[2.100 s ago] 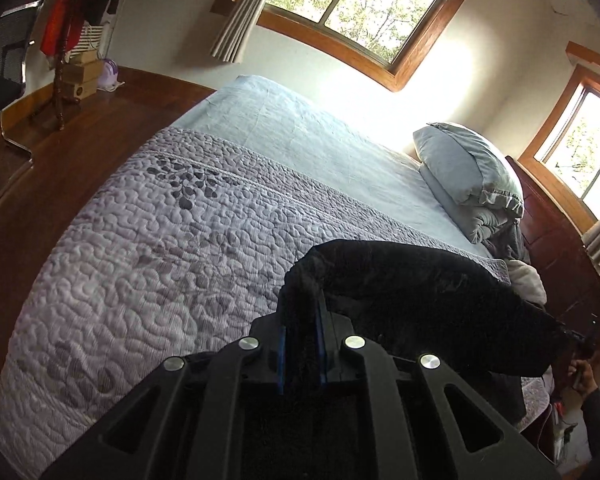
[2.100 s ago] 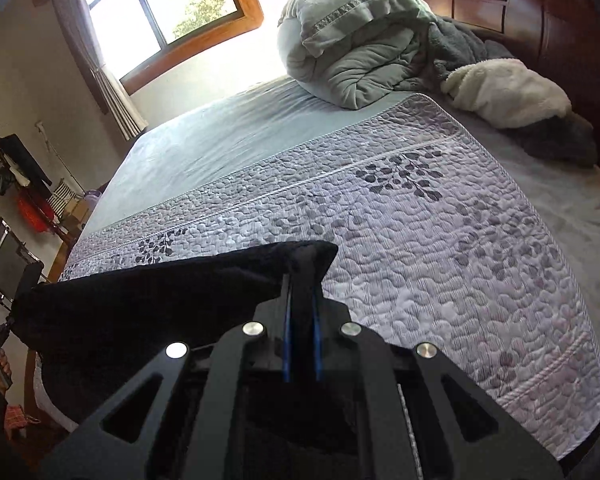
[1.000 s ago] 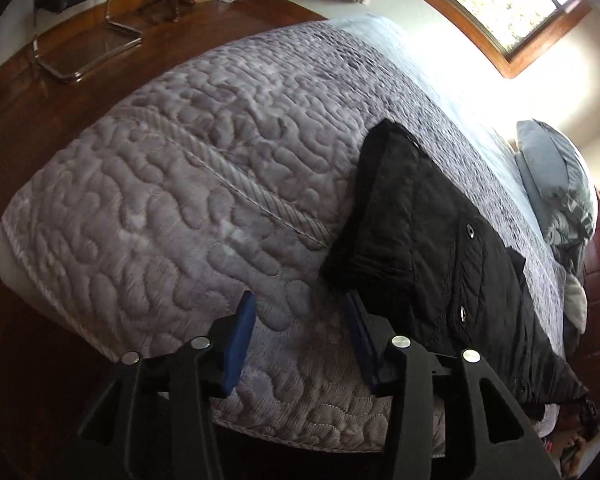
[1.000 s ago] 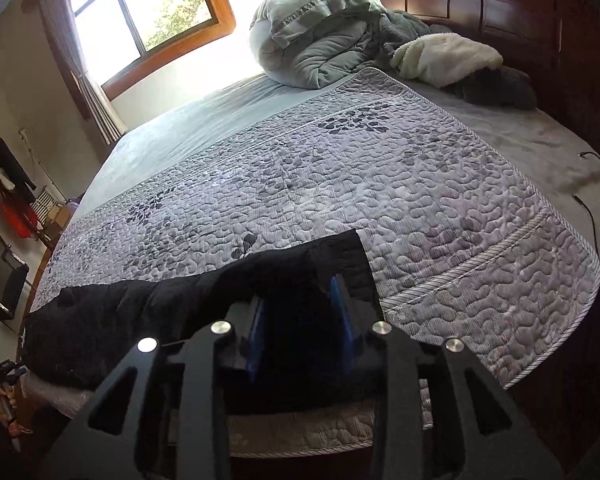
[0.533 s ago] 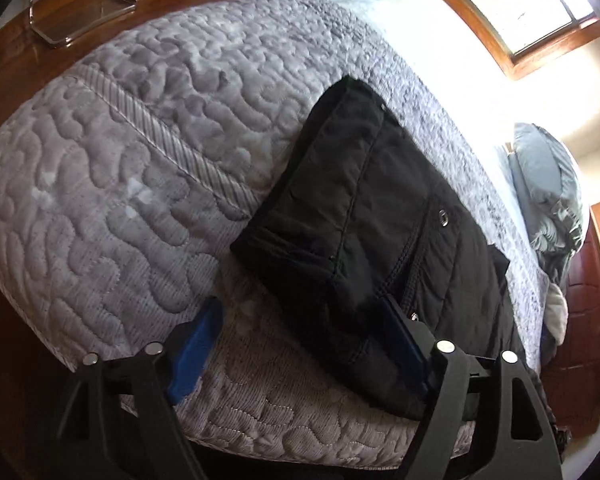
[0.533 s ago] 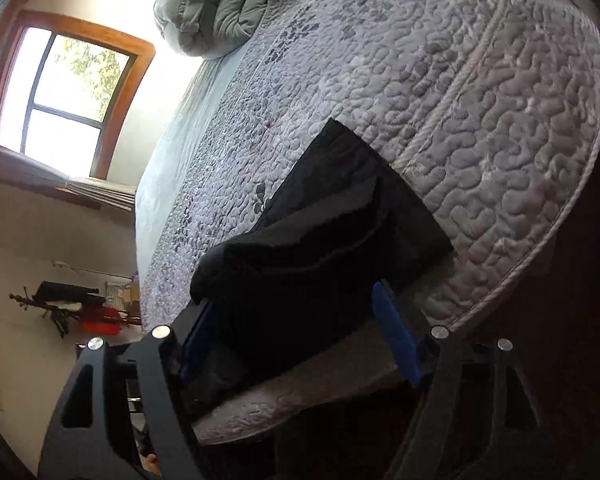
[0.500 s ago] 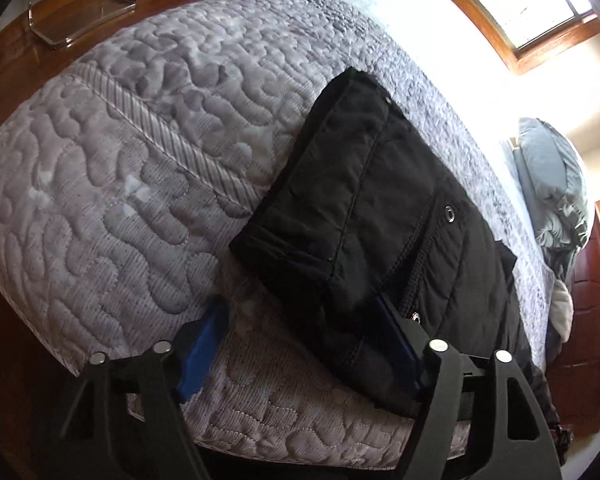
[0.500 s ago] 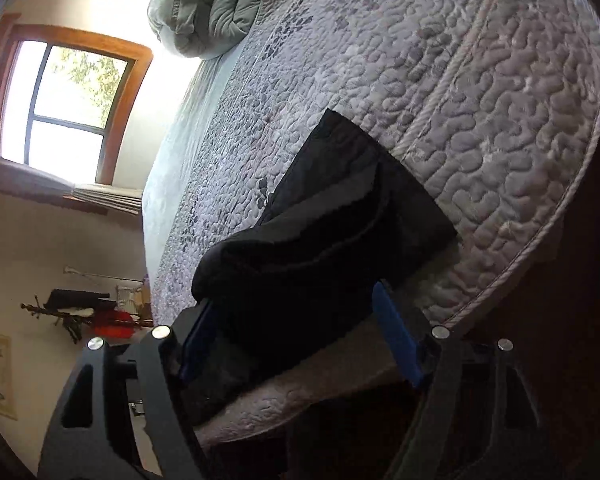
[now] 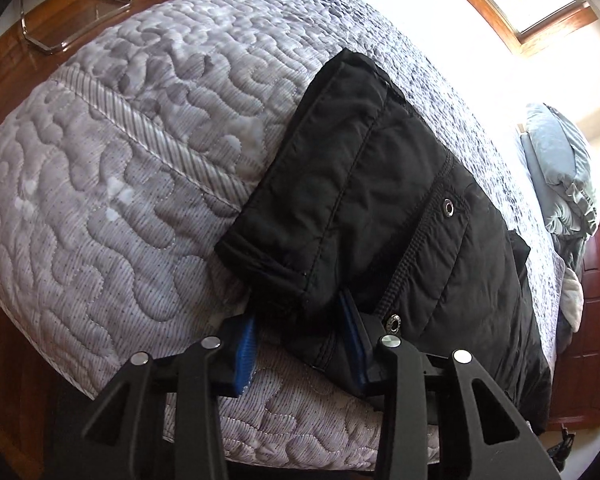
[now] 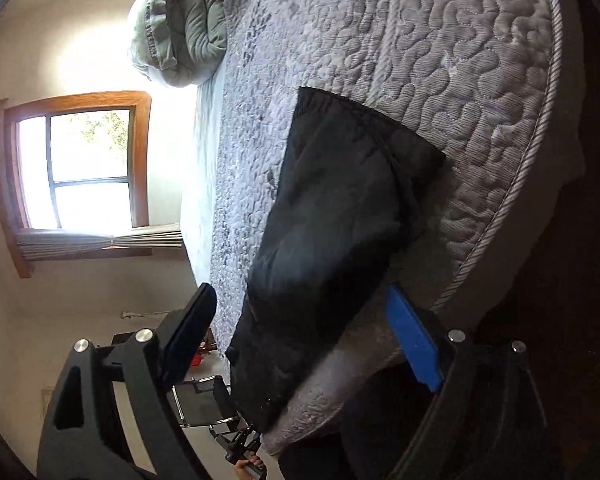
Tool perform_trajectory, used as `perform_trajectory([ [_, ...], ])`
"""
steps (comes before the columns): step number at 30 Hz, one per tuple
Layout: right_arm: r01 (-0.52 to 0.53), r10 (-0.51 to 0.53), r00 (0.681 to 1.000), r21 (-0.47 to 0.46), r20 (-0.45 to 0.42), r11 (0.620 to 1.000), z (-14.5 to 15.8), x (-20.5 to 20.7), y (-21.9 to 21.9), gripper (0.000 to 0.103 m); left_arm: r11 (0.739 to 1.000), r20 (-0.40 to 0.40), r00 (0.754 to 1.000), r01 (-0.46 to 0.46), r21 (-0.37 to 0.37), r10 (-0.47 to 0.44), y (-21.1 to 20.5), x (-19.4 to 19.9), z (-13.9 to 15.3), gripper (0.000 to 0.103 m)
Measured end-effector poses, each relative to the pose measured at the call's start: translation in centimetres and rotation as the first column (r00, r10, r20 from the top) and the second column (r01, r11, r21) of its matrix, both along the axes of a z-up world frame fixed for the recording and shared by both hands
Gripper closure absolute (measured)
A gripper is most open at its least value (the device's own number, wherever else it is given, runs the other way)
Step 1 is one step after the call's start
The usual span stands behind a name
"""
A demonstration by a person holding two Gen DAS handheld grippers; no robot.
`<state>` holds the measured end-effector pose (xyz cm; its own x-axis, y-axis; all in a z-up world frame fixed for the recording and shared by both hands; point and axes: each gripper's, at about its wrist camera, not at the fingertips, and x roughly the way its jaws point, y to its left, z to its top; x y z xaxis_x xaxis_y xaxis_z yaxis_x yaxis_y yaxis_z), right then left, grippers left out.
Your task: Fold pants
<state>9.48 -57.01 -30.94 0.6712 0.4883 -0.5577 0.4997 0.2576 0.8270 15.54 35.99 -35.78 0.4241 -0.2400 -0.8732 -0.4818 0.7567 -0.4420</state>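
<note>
Black pants (image 9: 380, 208) lie stretched along the near edge of a bed with a grey quilted cover (image 9: 132, 168). In the left wrist view the waist end with metal snaps is closest. My left gripper (image 9: 300, 320) is open, its blue pads on either side of the near corner of the waist end, not clamped. In the right wrist view the pants (image 10: 340, 216) run along the bed edge, the leg end farthest. My right gripper (image 10: 300, 320) is wide open around the pants' near edge, holding nothing.
A grey-green duvet (image 10: 180, 24) and pillows (image 9: 560, 168) are piled at the head of the bed. A wooden headboard (image 9: 592, 320) stands at the right. A chrome chair (image 9: 72, 12) stands on the wooden floor beyond the bed. A window (image 10: 76, 164) is in the wall.
Both grippers let go of the pants, which now lie on the bed. The left gripper has narrowed and moved in around the waist corner. The right view has rolled sideways.
</note>
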Motion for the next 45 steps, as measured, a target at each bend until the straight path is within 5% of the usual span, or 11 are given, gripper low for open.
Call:
perform_trajectory([
  [6, 0.044, -0.043, 0.996, 0.004, -0.082, 0.999, -3.5, 1.4, -1.1, 0.020, 1.000, -0.006, 1.000, 0.000, 0.000, 0.000, 0.1, 0.0, 0.0, 0.064],
  [10, -0.061, 0.057, 0.998, -0.132, -0.034, 0.989, -1.4, 6.2, -0.6, 0.078, 1.000, -0.018, 1.000, -0.012, 0.013, 0.012, 0.0, 0.2, 0.1, 0.067],
  [13, -0.121, 0.146, 0.988, -0.319, 0.057, 0.940, 3.6, 9.6, 0.9, 0.091, 0.999, -0.027, 0.998, -0.051, 0.005, 0.051, 0.2, 0.2, 0.0, 0.072],
  [17, -0.061, 0.190, 0.946, -0.430, 0.264, 0.901, 6.2, 8.8, 1.5, 0.092, 0.999, -0.026, 0.998, -0.048, 0.021, 0.049, 0.2, 0.1, 0.0, 0.072],
  [22, -0.108, 0.103, 0.994, -0.301, -0.030, 0.947, -5.6, 8.1, -1.1, 0.091, 0.998, -0.032, 0.998, -0.053, 0.023, 0.054, 0.0, -0.1, -0.3, 0.072],
  [24, -0.065, 0.066, 0.998, -0.247, -0.007, 0.967, -6.8, 7.2, -1.7, 0.088, 0.998, -0.042, 0.998, -0.049, 0.027, 0.050, -0.2, 0.1, -0.2, 0.072],
  [27, -0.011, 0.012, 1.000, -0.133, 0.011, 0.991, -7.7, 6.5, -2.7, 0.058, 0.998, -0.050, 0.997, -0.057, 0.013, 0.058, 0.1, 0.3, -0.1, 0.072],
  [33, 0.033, -0.035, 0.999, -0.066, -0.020, 0.997, -7.0, 5.3, -3.2, 0.048, 0.998, -0.044, 0.997, -0.062, 0.009, 0.062, 0.3, 0.2, -0.1, 0.072],
  [34, 0.035, -0.037, 0.999, -0.076, -0.022, 0.997, -6.6, 5.0, -3.0, 0.049, 0.998, -0.045, 0.997, -0.061, 0.009, 0.061, 0.3, 0.2, -0.1, 0.071],
  [37, 0.054, -0.062, 0.996, -0.133, -0.058, 0.990, -6.1, 3.9, -3.0, 0.091, 0.998, -0.048, 0.997, -0.058, 0.010, 0.059, 0.3, 0.2, 0.0, 0.071],
  [45, 0.077, -0.085, 0.994, -0.116, -0.064, 0.990, -6.5, 3.4, -2.5, 0.096, 0.998, -0.051, 0.997, -0.055, 0.006, 0.055, 0.2, 0.1, 0.2, 0.071],
])
